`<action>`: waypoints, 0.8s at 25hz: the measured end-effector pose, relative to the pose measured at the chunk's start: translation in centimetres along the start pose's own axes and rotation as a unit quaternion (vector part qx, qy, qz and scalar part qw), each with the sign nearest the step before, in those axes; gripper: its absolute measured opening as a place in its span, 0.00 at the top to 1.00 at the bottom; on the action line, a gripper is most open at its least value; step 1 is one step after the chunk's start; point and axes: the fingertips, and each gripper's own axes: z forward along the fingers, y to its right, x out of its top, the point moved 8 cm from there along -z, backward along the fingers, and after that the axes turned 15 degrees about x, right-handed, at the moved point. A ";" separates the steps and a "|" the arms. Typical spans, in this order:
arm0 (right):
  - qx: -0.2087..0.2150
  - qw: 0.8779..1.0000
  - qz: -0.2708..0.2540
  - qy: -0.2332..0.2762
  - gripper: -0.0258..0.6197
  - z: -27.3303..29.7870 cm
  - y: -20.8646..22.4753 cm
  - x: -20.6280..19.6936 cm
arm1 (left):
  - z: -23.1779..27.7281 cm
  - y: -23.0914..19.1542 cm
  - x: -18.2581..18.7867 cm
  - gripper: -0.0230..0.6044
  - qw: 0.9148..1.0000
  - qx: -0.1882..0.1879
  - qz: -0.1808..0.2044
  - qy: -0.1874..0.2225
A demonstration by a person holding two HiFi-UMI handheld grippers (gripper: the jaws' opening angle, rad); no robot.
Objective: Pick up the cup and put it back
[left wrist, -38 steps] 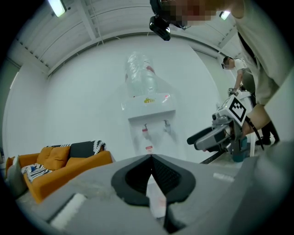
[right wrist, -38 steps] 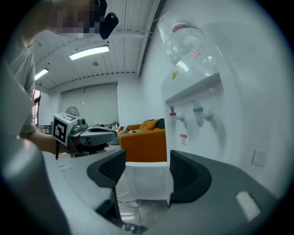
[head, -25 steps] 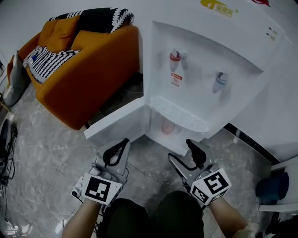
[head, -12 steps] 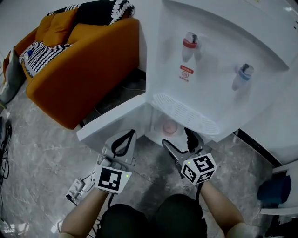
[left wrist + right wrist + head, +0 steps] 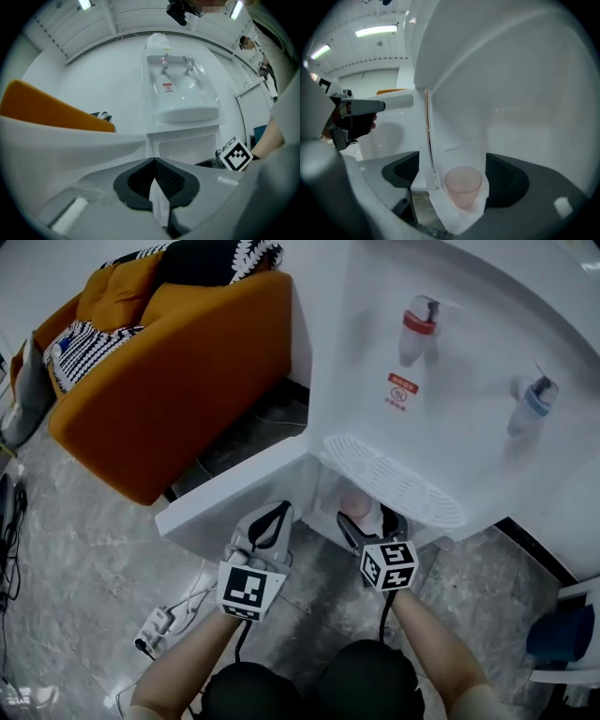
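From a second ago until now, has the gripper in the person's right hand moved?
Yes. The right gripper has closed in on the dispenser's lower compartment; its jaws have just been opening, with the pink cup between them, untouched.

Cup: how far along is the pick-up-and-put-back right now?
Done: the cabinet door stands open, with the cup upright inside. In hand: the right gripper, jaws just opening wide, frames the cup without touching it. Remaining: grip, lift out, put back.

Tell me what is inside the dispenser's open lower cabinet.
One pink cup stands upright on the cabinet floor; nothing else shows. From the head view, the drip tray covers most of the interior.
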 end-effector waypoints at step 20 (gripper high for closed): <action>-0.032 0.996 0.028 -0.074 0.35 5.8 3.6 -6.0 | 1.3 0.2 -6.9 0.96 0.995 -0.013 -0.023 -0.098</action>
